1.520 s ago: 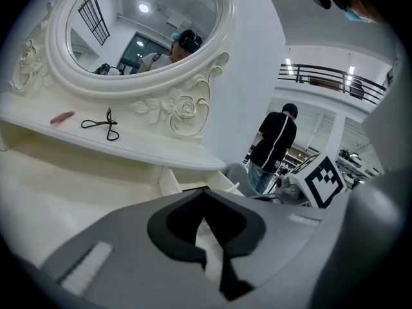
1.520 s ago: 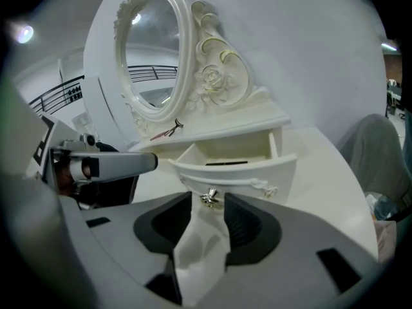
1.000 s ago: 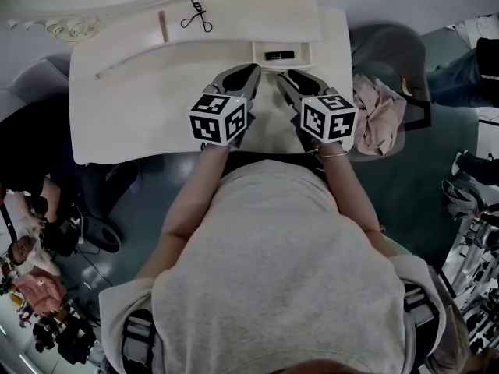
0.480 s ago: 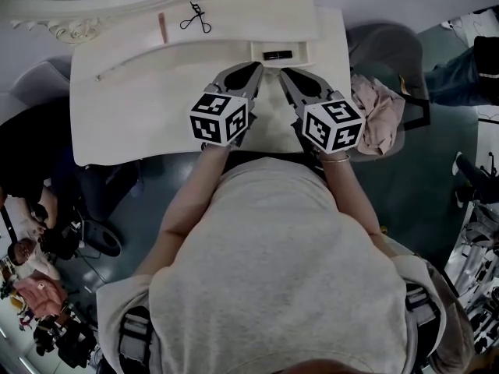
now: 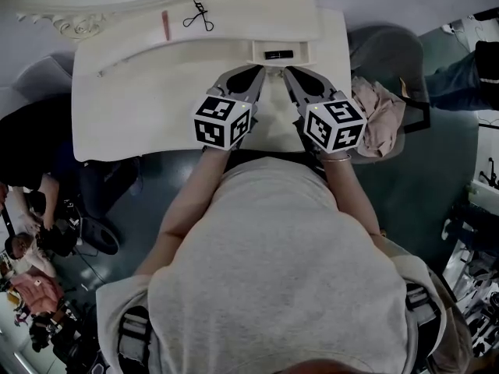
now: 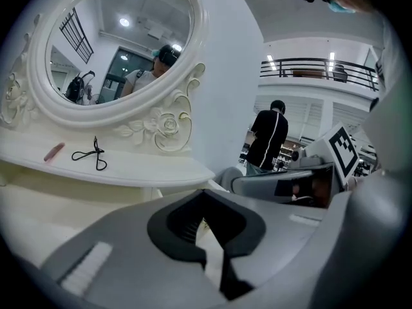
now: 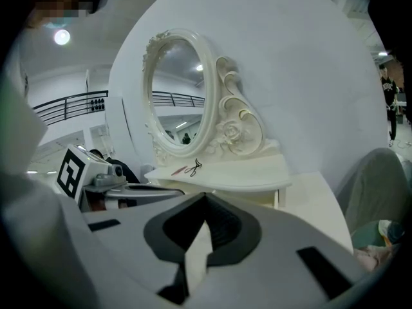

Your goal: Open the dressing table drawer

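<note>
A small cream drawer [image 5: 282, 52] with a dark handle sits under the raised shelf at the back of the cream dressing table [image 5: 140, 107]. Both grippers hover over the tabletop and point at it from the near side. My left gripper [image 5: 260, 70] is just left of the drawer front. Its jaws meet at the tips with nothing between them [image 6: 205, 195]. My right gripper [image 5: 287, 72] is just right of it, shut on nothing [image 7: 206, 198]. Neither gripper touches the handle. In the two gripper views the jaws hide the drawer.
An eyelash curler [image 5: 196, 15] and a pink stick [image 5: 164, 25] lie on the shelf below the oval mirror [image 6: 116, 44]. A grey chair with pinkish cloth [image 5: 378, 115] stands right of the table. People sit on the floor at the left [image 5: 31, 178].
The right gripper's jaws have closed and it has lifted slightly over the table. The left gripper has stayed where it was.
</note>
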The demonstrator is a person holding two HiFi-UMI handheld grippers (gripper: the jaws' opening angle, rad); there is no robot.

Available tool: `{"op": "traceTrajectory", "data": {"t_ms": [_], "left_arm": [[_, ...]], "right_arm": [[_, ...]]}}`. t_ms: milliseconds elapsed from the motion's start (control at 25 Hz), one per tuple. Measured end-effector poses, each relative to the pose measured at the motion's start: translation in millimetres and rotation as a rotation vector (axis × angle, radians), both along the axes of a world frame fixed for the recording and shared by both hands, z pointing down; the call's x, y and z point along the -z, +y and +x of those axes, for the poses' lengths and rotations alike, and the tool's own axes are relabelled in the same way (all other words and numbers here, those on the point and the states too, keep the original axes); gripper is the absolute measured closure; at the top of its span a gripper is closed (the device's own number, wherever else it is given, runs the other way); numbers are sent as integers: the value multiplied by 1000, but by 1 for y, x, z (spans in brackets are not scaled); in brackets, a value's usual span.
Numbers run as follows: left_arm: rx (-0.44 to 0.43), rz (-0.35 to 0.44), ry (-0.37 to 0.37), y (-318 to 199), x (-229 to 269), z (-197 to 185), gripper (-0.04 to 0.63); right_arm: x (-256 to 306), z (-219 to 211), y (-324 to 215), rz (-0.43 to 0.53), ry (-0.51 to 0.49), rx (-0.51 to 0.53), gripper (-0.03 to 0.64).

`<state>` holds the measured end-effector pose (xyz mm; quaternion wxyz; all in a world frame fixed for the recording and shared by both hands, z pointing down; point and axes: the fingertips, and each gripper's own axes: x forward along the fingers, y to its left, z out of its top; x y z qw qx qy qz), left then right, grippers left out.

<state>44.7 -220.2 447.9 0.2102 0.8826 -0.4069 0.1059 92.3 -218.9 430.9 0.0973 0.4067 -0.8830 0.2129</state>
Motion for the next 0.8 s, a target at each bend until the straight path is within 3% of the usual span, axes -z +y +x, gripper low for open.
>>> {"op": "traceTrajectory", "data": {"t_ms": [800], "left_arm": [[1, 34, 7, -7, 12, 5, 591]], "right_arm": [[18, 2, -5, 51, 13, 19, 608]]}}
